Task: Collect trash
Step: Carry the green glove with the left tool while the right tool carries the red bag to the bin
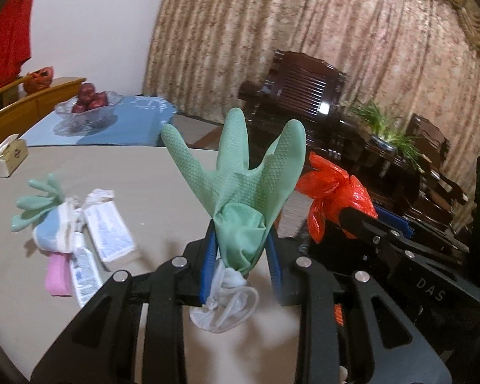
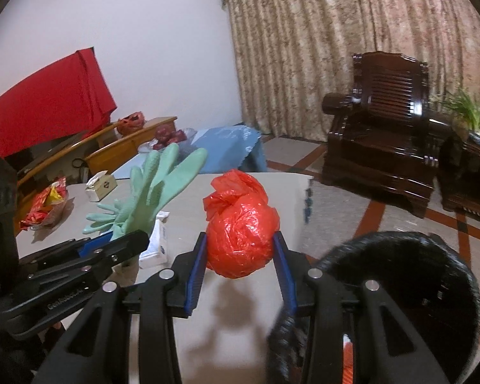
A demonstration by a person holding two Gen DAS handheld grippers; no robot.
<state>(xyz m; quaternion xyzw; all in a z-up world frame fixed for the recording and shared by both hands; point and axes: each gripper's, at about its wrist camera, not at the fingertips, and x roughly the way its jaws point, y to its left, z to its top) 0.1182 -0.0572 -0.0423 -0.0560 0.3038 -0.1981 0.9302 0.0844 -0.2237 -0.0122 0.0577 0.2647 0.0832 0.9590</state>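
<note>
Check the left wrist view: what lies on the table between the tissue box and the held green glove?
A second green glove with white packets and a pink piece, between the tissue box and the held green glove in the left gripper.

A: How do the 2 grippers stand?
B: The left gripper [image 1: 240, 246] has its blue pads pinched on a green glove [image 1: 240, 172], tilted downward. The right gripper [image 2: 241, 249], just beside it, clamps a red bag [image 2: 240, 224].
</note>
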